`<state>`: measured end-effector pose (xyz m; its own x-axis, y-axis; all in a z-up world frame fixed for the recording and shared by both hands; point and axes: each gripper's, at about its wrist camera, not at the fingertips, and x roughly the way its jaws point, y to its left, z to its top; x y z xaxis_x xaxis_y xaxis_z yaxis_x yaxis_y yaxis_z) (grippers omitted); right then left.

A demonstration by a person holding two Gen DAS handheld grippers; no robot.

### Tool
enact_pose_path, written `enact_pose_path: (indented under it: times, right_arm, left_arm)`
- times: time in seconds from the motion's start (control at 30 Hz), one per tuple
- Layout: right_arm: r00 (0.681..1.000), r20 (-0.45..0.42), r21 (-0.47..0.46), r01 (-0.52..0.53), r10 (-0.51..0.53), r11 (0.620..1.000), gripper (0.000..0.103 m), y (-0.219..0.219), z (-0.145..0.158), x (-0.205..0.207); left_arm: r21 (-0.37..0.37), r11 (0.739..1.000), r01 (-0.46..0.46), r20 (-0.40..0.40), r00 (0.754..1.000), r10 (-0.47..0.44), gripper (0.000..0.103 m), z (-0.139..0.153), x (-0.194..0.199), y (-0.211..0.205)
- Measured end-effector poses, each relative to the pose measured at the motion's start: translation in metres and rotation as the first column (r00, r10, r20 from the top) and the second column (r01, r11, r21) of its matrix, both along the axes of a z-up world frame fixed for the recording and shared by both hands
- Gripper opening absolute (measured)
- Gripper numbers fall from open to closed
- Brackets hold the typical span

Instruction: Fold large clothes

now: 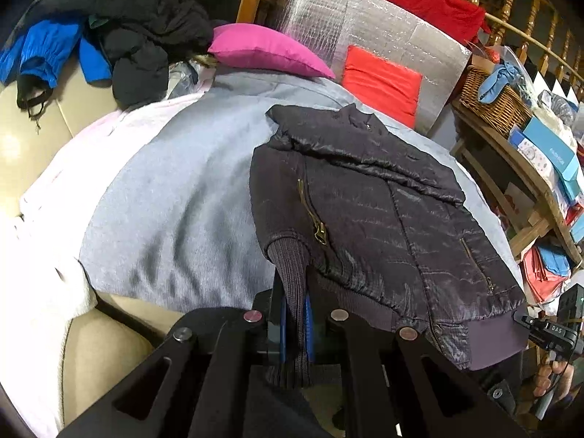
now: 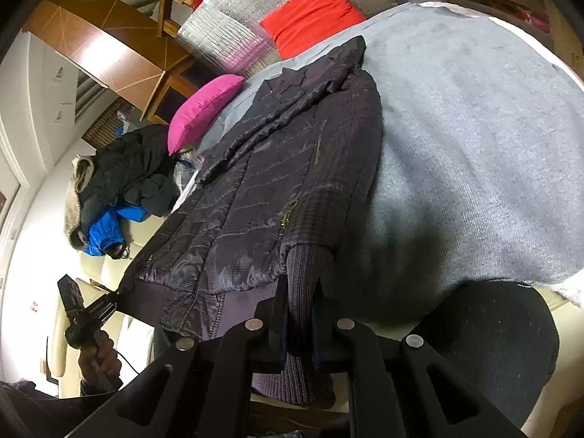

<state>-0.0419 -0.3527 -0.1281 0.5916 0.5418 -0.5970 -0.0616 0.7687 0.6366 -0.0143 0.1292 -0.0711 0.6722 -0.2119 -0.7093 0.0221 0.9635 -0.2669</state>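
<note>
I've got both grippers clamped on ribbed knit. My left gripper (image 1: 295, 314) has its jaws pinched narrow on a dark ribbed knit cuff (image 1: 292, 292), with blue pads showing on either side of the knit. My right gripper (image 2: 301, 314) is pinched the same way on the other ribbed knit cuff (image 2: 304, 284). From the left wrist view I see the right gripper's black tip at the hem corner on the right edge, with small white lettering on it that looks like "DAS"; I can't read it for sure.

The task garment is a dark purplish-black quilted puffer jacket (image 1: 383, 200): shiny, with horizontal stitch lines, a brass-coloured zip on a side pocket, a stand collar and a smooth knit hem band. It lies flat on a light grey, fine-knit blanket (image 1: 175, 189) spread over a cream, smooth-surfaced sofa (image 1: 95, 346), sleeves folded across the chest, hem toward me.

Behind it a magenta fabric cushion (image 1: 266, 51) and an orange-red cushion (image 1: 379, 80) rest against a silver quilted foil panel (image 1: 383, 33). Top left is a heap with a black puffy coat (image 1: 146, 29) and a bright blue garment (image 1: 47, 51). On the right stands a woven wicker basket (image 1: 489, 98) on a cluttered wooden shelf, next to blue boxes whose print is too small to read.
</note>
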Motion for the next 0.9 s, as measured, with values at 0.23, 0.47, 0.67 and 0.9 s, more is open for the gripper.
enact_pose_path:
  times: [0.23,0.47,0.67,0.9]
  right_arm:
    - [0.999,0.053,0.04,0.0,-0.002,0.999,0.01,-0.005,0.019,0.001]
    - [0.996,0.086,0.046,-0.003,-0.001,0.999,0.01,-0.002,0.036,0.009]
    - [0.995,0.098,0.054,0.013,-0.018,0.998,0.01,-0.005,0.047,0.021]
    - [0.99,0.14,0.032,0.024,-0.028,0.999,0.01,-0.006,0.069,0.042]
  left_arm:
    - [-0.012,1.0,-0.004,0.033,0.999,0.004,0.008,0.012,0.01,0.0]
    - [-0.039,0.999,0.007,0.087,0.996,-0.003,0.008,0.026,0.025,0.0]
    - [-0.051,0.998,0.023,0.12,0.993,-0.017,0.008,0.037,0.041,0.001]
    - [-0.064,0.997,0.034,0.164,0.986,-0.023,0.008,0.053,0.057,0.002]
